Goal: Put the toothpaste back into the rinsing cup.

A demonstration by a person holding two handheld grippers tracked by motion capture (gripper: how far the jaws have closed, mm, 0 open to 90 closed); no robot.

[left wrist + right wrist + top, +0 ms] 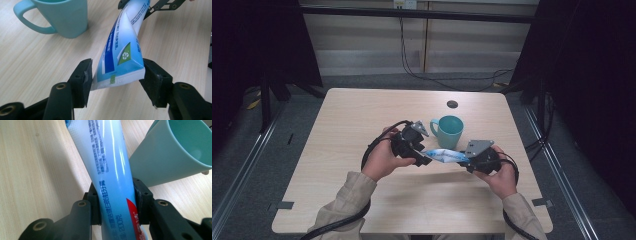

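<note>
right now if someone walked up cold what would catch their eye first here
A blue and white toothpaste tube is stretched between the two grippers above the middle of the wooden table. The right gripper clamps it near one end, while the left gripper has its jaws set around the flat crimped end. Just behind the tube stands a teal mug, upright, handle to the left in the high view.

Left hand: wrapped round the left gripper (428,159), forearm coming in from the near edge, jaws aimed toward the right gripper.
Left jaws: part-way apart, both pads at the sides of what lay between them.
Right gripper (463,161): held level, pointing left.
Right jaws: clamped, pads pressing both sides.
</note>
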